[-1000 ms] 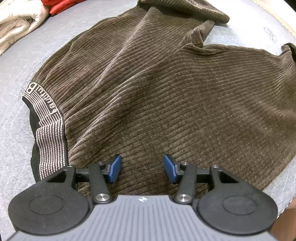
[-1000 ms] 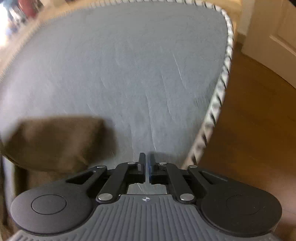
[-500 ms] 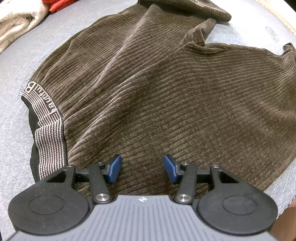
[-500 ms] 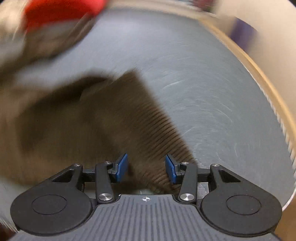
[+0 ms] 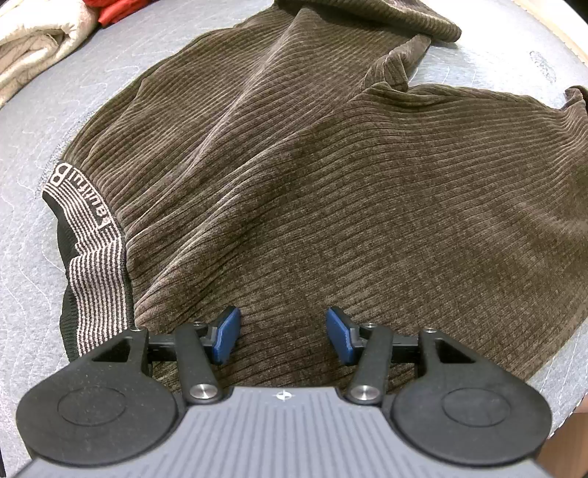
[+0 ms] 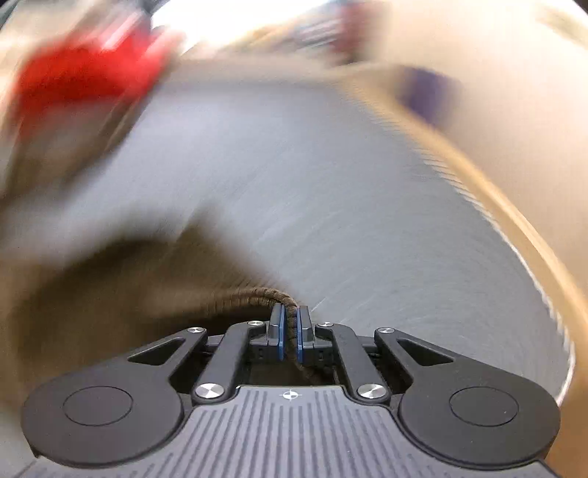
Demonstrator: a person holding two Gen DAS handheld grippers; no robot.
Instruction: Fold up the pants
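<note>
Right hand-held gripper (image 6: 290,332) clamps brown corduroy pants (image 5: 312,184) edge; left hand-held gripper (image 5: 282,336) half-open, empty.
Blurry view, probably hem: carry it over evenly.

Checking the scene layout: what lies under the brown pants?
The brown corduroy pants lie spread on a grey quilted surface, visible around their edges. Whatever is directly beneath the fabric is covered.

A grey quilted surface (image 5: 33,235) with faint wavy stitching spreads across the left wrist view. At the far left on it lies a cream-white folded cloth (image 5: 33,44), and just right of that a red cloth (image 5: 114,11) at the far edge. In the blurred right wrist view, the grey surface (image 6: 330,184) has a tan border (image 6: 514,235) along its right side, and a red blur (image 6: 84,73) sits far left.
</note>
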